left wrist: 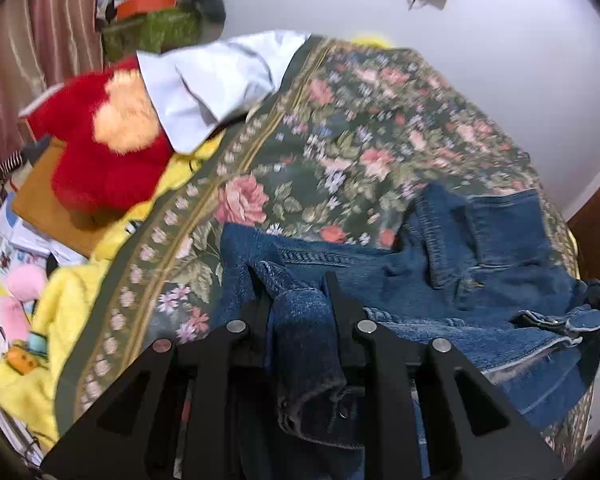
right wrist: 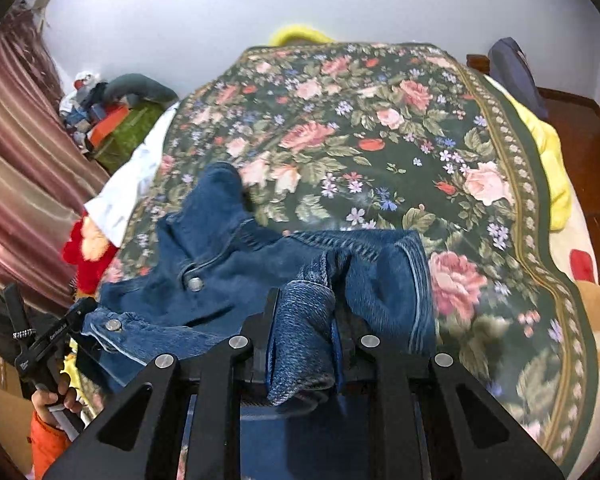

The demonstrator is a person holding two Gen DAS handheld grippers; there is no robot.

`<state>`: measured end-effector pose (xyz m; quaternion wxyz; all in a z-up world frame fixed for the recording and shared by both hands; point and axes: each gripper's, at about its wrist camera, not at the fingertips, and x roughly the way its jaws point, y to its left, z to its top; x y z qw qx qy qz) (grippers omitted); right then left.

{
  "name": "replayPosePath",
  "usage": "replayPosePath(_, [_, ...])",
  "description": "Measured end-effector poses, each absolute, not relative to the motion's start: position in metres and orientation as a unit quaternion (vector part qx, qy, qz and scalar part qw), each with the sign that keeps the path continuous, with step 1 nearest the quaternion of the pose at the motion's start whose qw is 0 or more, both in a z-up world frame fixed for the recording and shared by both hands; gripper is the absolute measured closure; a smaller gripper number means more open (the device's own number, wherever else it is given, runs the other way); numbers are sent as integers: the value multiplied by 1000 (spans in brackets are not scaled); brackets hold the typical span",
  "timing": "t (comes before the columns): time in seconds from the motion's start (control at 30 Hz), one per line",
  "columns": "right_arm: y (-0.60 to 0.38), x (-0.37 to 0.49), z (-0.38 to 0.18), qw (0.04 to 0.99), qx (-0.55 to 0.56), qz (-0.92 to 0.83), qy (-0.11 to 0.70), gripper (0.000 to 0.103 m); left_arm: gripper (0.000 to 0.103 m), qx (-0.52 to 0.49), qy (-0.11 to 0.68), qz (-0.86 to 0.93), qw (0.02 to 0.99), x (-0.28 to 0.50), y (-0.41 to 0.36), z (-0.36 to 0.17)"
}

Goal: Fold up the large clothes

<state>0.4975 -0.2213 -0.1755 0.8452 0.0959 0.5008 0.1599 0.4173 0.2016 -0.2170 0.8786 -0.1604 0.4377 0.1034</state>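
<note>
A blue denim jacket (left wrist: pixel 440 276) lies crumpled on the near part of a bed with a dark green floral cover (left wrist: pixel 360 140). My left gripper (left wrist: pixel 296 300) is shut on a bunched denim fold at the jacket's edge. My right gripper (right wrist: pixel 306 312) is shut on another bunched fold of the same jacket (right wrist: pixel 228 248). In the right wrist view the left gripper (right wrist: pixel 80 312) shows at the far left, holding the jacket's edge with a metal button. The jacket stretches between the two grippers, partly lifted off the cover (right wrist: pixel 380 128).
A red and cream plush toy (left wrist: pixel 108 140) and a white garment (left wrist: pixel 212 84) lie at the bed's left side on a yellow blanket (left wrist: pixel 60 320). Striped curtains (right wrist: pixel 16 168) and piled boxes (right wrist: pixel 112 128) stand to the left. A white wall (left wrist: pixel 460 40) is behind the bed.
</note>
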Motion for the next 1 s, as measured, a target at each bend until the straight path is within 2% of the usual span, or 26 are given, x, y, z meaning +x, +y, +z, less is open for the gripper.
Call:
replayPosePath(0.23, [-228, 511, -188, 832, 90, 193, 512, 84, 79, -113, 462, 127, 870, 441, 194, -249])
replayPosePath(0.53, [-261, 501, -153, 835, 80, 193, 509, 83, 78, -83, 491, 125, 858, 448, 193, -251])
replayPosePath(0.6, [-285, 496, -135, 861, 73, 134, 485, 83, 77, -89, 493, 121, 857, 447, 194, -247])
replayPosePath(0.77, [-314, 477, -110, 867, 62, 126, 478, 83, 72, -91, 494, 102, 858, 440, 189, -215])
replayPosePath(0.8, [-313, 471, -108, 865, 51, 131, 481, 83, 69, -91, 493, 98, 860, 438, 188, -208])
replayPosePath(0.87, [-308, 459, -106, 864, 30, 141, 483, 83, 55, -83, 479, 106, 867, 432, 187, -189])
replayPosePath(0.93, [-299, 445, -107, 862, 11, 155, 483, 83, 30, -60, 442, 137, 885, 421, 188, -166])
replayPosePath(1.0, [-291, 432, -109, 861, 1, 167, 481, 83, 26, -45, 415, 150, 896, 409, 189, -147])
